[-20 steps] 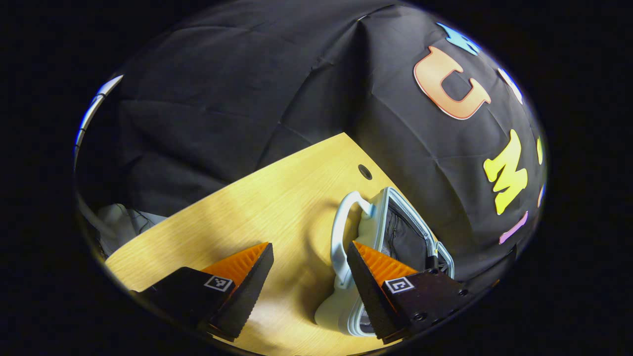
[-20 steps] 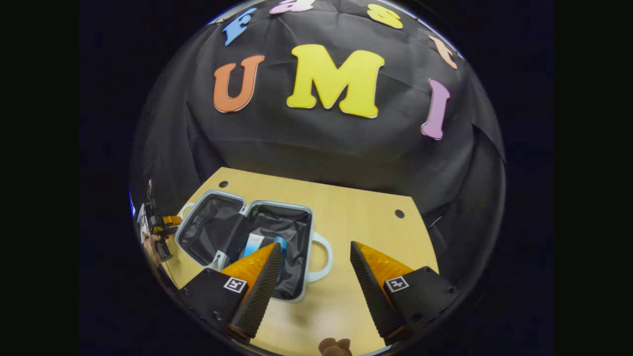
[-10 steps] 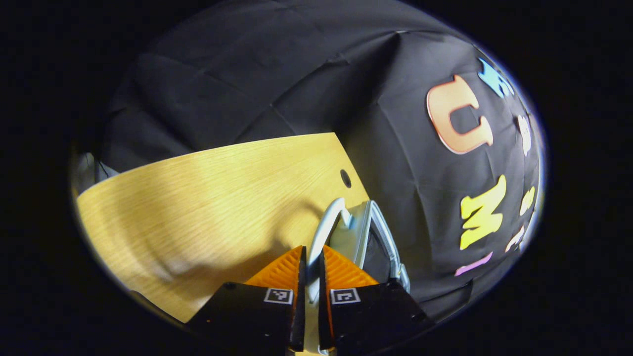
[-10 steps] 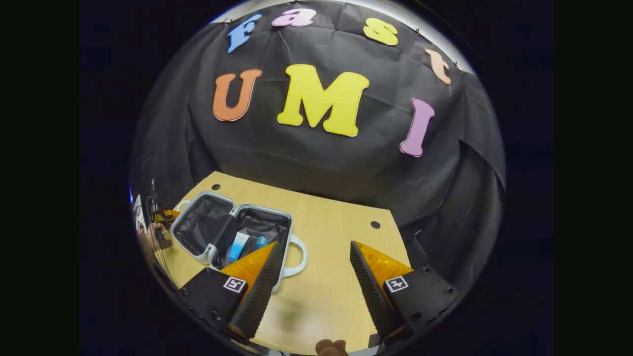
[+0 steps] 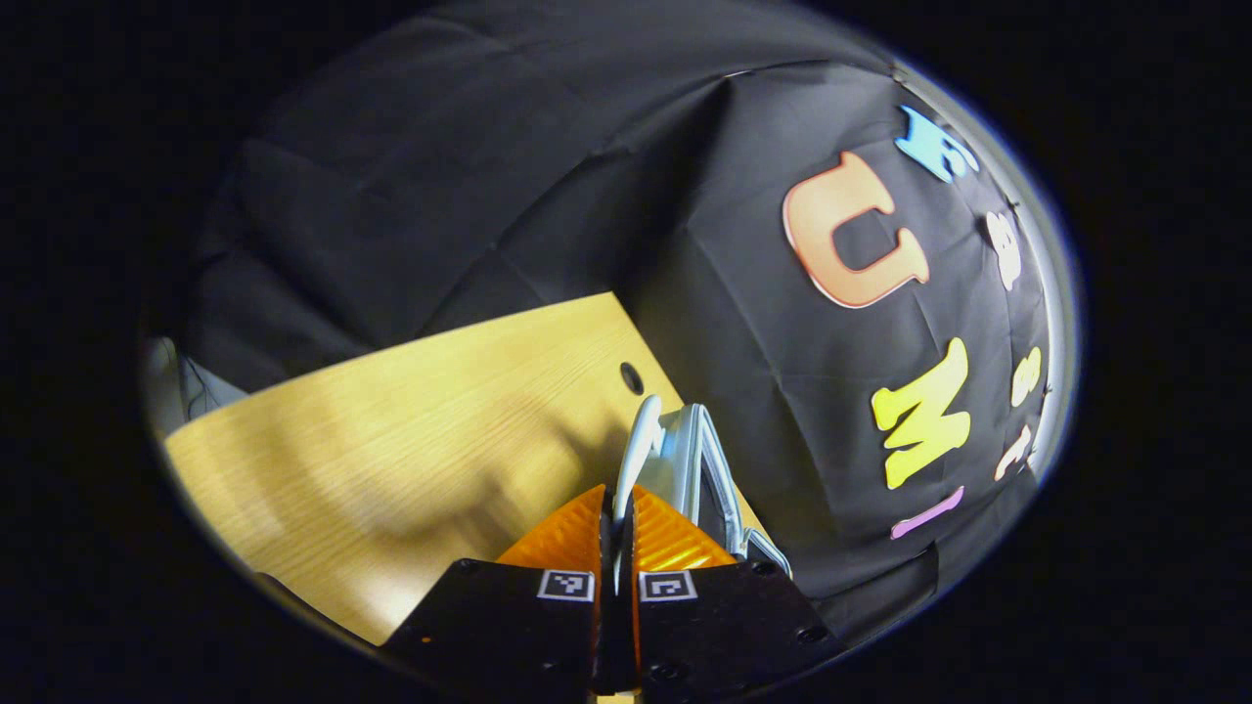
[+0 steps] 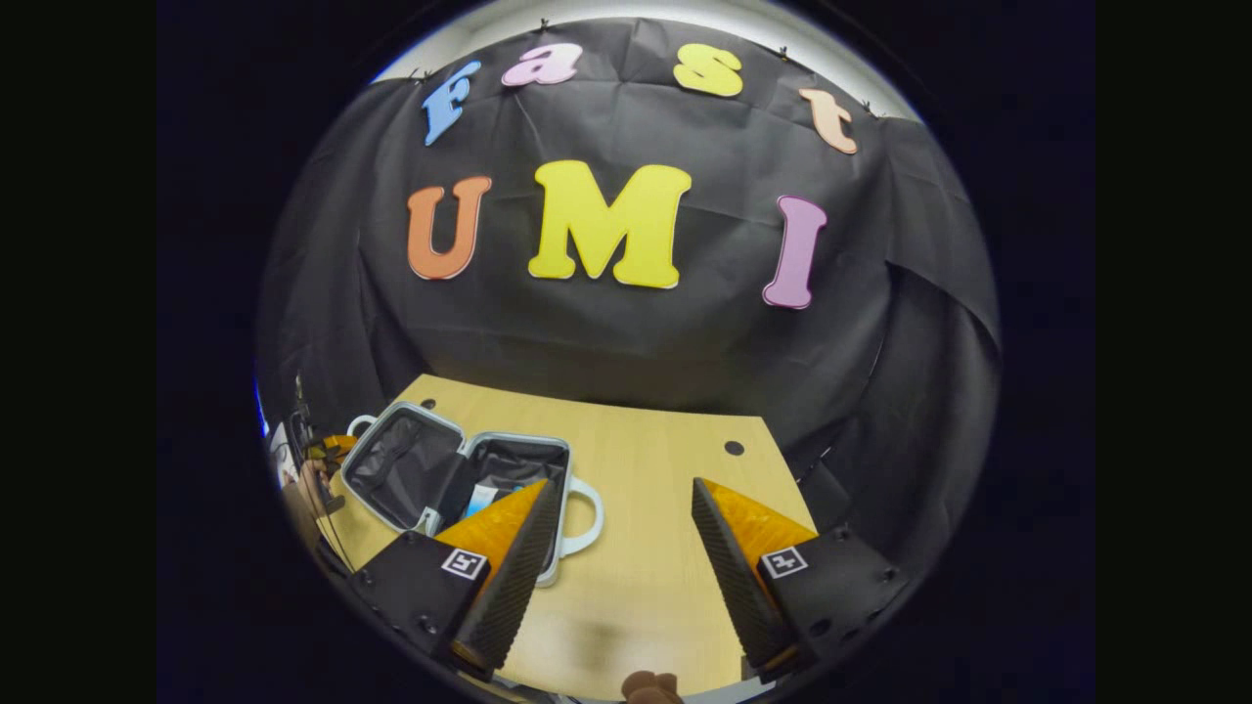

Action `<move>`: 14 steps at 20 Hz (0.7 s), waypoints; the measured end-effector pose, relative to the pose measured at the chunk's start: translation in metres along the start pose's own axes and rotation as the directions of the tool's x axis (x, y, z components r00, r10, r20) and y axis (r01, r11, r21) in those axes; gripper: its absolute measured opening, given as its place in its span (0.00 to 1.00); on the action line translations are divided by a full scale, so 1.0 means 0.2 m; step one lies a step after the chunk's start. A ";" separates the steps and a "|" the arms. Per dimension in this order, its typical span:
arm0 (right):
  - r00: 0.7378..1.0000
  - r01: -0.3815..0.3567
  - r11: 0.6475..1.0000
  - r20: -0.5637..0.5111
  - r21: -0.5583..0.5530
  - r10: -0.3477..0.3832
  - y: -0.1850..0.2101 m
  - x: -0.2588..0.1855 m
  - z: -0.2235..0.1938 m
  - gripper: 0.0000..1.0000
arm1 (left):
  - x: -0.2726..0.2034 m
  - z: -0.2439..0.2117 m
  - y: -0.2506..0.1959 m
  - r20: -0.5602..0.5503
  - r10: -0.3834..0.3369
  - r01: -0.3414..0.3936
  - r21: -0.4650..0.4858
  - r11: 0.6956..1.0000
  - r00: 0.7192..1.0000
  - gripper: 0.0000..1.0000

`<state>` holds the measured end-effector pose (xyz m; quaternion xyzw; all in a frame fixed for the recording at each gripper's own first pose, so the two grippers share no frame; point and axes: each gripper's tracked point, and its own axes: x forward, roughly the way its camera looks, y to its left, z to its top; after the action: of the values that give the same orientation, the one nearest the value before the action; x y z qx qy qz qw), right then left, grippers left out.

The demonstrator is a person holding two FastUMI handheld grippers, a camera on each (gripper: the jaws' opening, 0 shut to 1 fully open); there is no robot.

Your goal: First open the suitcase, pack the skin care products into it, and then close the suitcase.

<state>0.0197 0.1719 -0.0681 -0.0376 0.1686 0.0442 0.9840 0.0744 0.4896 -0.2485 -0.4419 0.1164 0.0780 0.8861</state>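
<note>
In the left gripper view, the left hand-held gripper [image 5: 616, 513] is clenched on the pale handle [image 5: 636, 445] of the suitcase [image 5: 699, 469], with both fingers pressed against it from either side. From there the raised half of the suitcase is seen nearly edge-on, rising off the wooden counter [image 5: 411, 420] close to the black cloth wall.

In the right gripper view the suitcase [image 6: 391, 469] lies open near the counter's [image 6: 646, 548] left edge, both dark-lined halves exposed, the left half tilted up a little. A pale blue skin care product [image 6: 481, 497] rests in the right half (partly hidden behind a finger, so its shape is hard to make out). A second white handle [image 6: 587, 513] juts from the suitcase's right side. The right hand-held gripper [image 6: 616, 577] is released, fingers spread wide over bare counter, just to the right of the suitcase and touching nothing.
</note>
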 end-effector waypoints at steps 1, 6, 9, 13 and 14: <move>1.000 -0.005 1.000 0.006 0.009 0.004 -0.04 -0.01 0.00 0.83 | -0.03 0.02 -0.06 0.019 0.018 -0.019 0.052 0.998 1.000 0.03; 1.000 -0.011 0.999 0.026 0.030 0.010 -0.26 -0.01 -0.01 0.84 | -0.13 0.11 -0.51 0.121 -0.001 -0.035 0.297 0.954 0.993 0.03; 0.999 -0.017 0.997 0.031 0.073 0.015 -0.41 0.01 -0.02 0.83 | -0.16 0.07 -0.77 0.156 -0.027 -0.037 0.394 0.919 0.987 0.03; 0.999 -0.037 0.997 0.033 0.073 0.035 -0.58 0.02 -0.06 0.83 | -0.19 -0.08 -1.06 0.203 -0.042 -0.079 0.552 0.830 0.978 0.02; 0.999 -0.039 0.997 0.034 0.067 0.037 -0.62 0.03 -0.07 0.83 | -0.20 -0.14 -1.14 0.208 -0.052 -0.081 0.584 0.807 0.977 0.02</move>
<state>0.0329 0.0479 -0.0749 -0.0004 0.1547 0.0579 0.9863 0.0869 0.3295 -0.0781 -0.1332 0.0424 0.0918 0.9859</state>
